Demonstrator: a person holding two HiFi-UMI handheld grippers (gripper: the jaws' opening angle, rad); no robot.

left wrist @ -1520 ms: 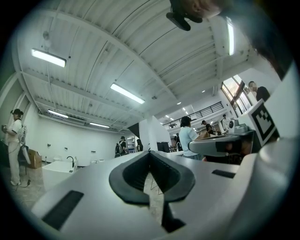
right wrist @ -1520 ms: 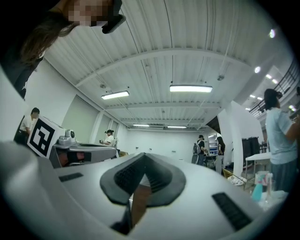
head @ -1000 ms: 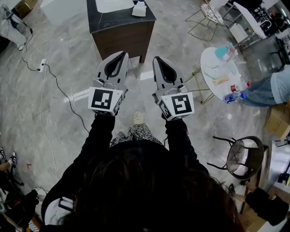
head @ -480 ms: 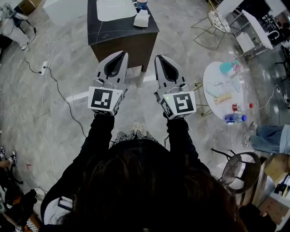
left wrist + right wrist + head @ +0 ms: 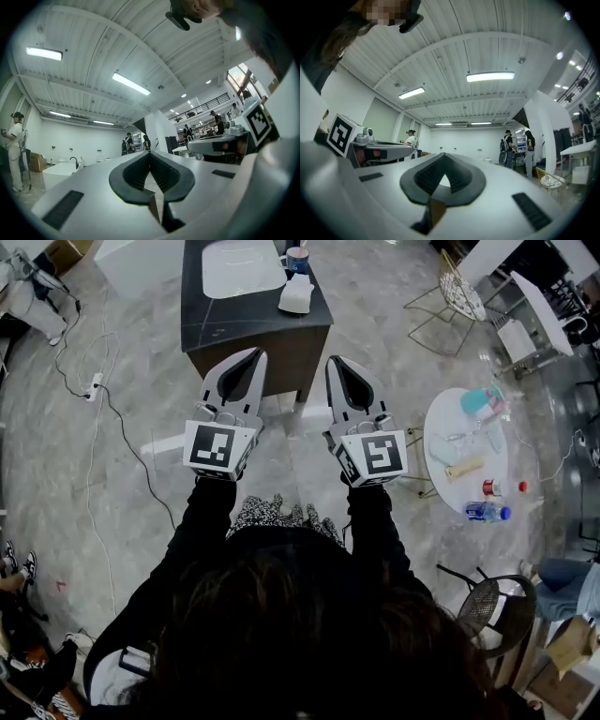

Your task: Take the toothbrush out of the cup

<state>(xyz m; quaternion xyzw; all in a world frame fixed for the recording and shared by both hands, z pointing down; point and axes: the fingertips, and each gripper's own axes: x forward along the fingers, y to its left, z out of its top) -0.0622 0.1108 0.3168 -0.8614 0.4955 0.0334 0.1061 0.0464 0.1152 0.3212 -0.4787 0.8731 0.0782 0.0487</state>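
Observation:
A blue cup [image 5: 297,258] stands at the back right of a dark-topped cabinet [image 5: 217,313], beside a white basin [image 5: 242,265]. No toothbrush can be made out in it from here. A white folded cloth [image 5: 297,294] lies just in front of the cup. My left gripper [image 5: 254,352] and right gripper [image 5: 335,361] are held side by side in front of the cabinet, short of its near edge, pointing at it. Both are shut with nothing between the jaws, as the left gripper [image 5: 150,153] and right gripper [image 5: 442,155] show in their own views.
A round white table [image 5: 448,418] with bottles and small items stands at the right, with wire chairs [image 5: 461,289] behind it and a black mesh chair [image 5: 492,589] nearer. A cable [image 5: 112,409] runs over the grey floor at the left. People stand in the room's background.
Both grippers have moved forward toward the cabinet, which now sits lower and nearer in the head view. The blue cup has come into view at the top.

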